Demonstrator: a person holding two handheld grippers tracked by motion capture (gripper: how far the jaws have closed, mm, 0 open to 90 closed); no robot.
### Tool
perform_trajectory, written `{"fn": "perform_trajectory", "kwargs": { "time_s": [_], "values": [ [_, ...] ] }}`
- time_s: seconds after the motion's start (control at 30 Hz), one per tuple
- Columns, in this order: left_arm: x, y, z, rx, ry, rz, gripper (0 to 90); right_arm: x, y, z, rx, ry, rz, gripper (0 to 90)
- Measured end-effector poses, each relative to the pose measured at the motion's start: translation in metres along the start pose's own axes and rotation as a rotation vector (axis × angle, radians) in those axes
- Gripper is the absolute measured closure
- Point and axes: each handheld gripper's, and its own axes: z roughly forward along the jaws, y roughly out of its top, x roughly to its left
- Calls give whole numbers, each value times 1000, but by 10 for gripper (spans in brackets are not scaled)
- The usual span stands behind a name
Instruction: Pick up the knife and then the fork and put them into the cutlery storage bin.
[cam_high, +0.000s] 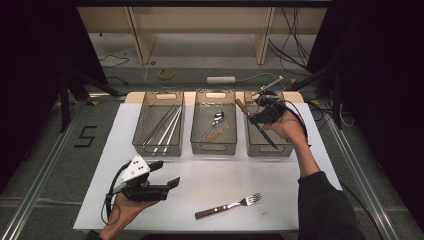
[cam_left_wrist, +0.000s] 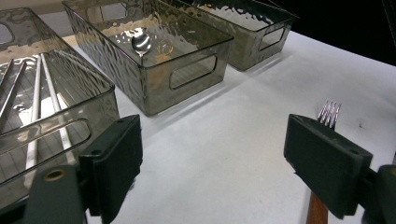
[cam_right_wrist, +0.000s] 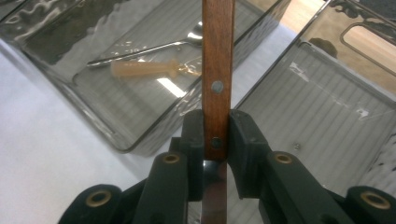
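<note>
The left hand (cam_high: 125, 207) comes in over the near edge of the table (cam_high: 210, 175), close to its near left corner, palm up, cradling the left gripper (cam_high: 172, 184). That gripper lies level, its jaws standing wide apart with nothing between them. The right arm, in a dark sleeve, reaches up along the right edge toward the far right corner. The right hand (cam_high: 292, 127) holds the right gripper (cam_high: 260, 117) raised, jaws clamped on the wooden handle of a knife (cam_right_wrist: 217, 70).

White table (cam_high: 215, 175), three bins (cam_high: 214, 131), fork (cam_high: 228, 205)
</note>
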Motion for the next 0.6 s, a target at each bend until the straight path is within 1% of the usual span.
{"fn": "perform_trajectory", "kwargs": {
  "time_s": [0.13, 0.17, 0.3, 0.4, 0.6],
  "values": [
    [0, 0, 0, -1, 0, -3, 190, -5, 2, 2, 3, -11, 17, 776],
    [0, 0, 0, -2, 1, -2, 190, -6, 3, 3, 2, -10, 13, 775],
    [0, 0, 0, -2, -2, -2, 190, -11, 6, 3, -7, -22, 27, 776],
    [0, 0, 0, -2, -1, -4, 190, -15, 9, 3, -6, -17, 38, 776],
    [0, 0, 0, -1, -2, -1, 190, -25, 10, 5, -14, -30, 76, 775]
  ]
}}
